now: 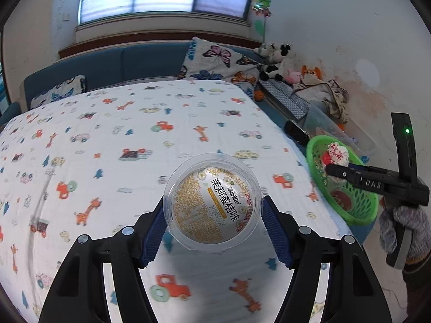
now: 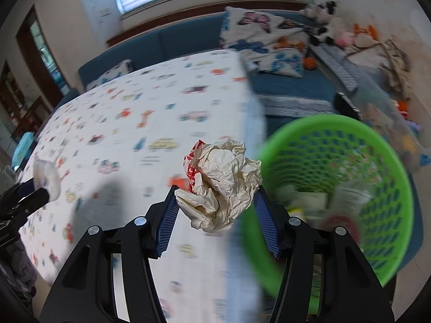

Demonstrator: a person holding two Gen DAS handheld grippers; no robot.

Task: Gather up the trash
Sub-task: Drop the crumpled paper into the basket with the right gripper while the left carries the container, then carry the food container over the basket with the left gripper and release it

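The left tongs [image 1: 212, 216] hold a round clear plastic cup with a yellow printed lid [image 1: 211, 202] above the counter with the white cartoon-print cloth [image 1: 107, 140], while the right tongs [image 2: 215, 216] grip a crumpled ball of cream and red paper [image 2: 221, 183] just beside the green plastic mesh basket [image 2: 382, 188], which already contains some trash.

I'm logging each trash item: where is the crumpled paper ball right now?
In the right wrist view, the crumpled paper ball is gripped in the right tool, above the cartoon-print tablecloth, just left of the green basket.
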